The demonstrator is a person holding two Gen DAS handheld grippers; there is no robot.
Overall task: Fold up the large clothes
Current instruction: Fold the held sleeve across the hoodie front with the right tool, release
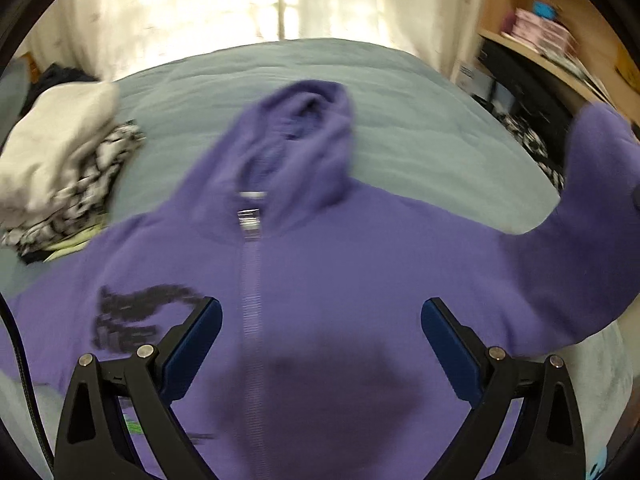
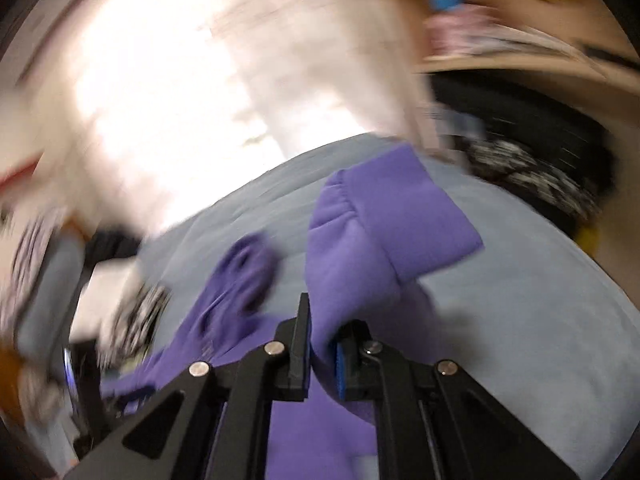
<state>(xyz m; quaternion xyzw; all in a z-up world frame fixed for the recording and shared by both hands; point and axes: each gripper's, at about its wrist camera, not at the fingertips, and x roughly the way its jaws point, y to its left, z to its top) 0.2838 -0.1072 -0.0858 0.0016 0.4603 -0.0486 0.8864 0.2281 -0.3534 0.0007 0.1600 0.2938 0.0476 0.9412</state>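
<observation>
Bedroom, bed against a bright curtained window.
Grey-blue bedspread covers the bed; pale curtains behind its far edge, backlit and overexposed. Wooden shelf by the bed's far right corner, cluttered with boxes. Pile of other laundry at the left edge.

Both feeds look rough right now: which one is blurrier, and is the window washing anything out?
Right wrist view: heavy motion smear everywhere but the right claw, shut on the purple hoodie sleeve; curtain blown out white. Left wrist view: milder blur, hoodie readable, open left claw sharp, its shadow below; backlit curtain glares.
</observation>
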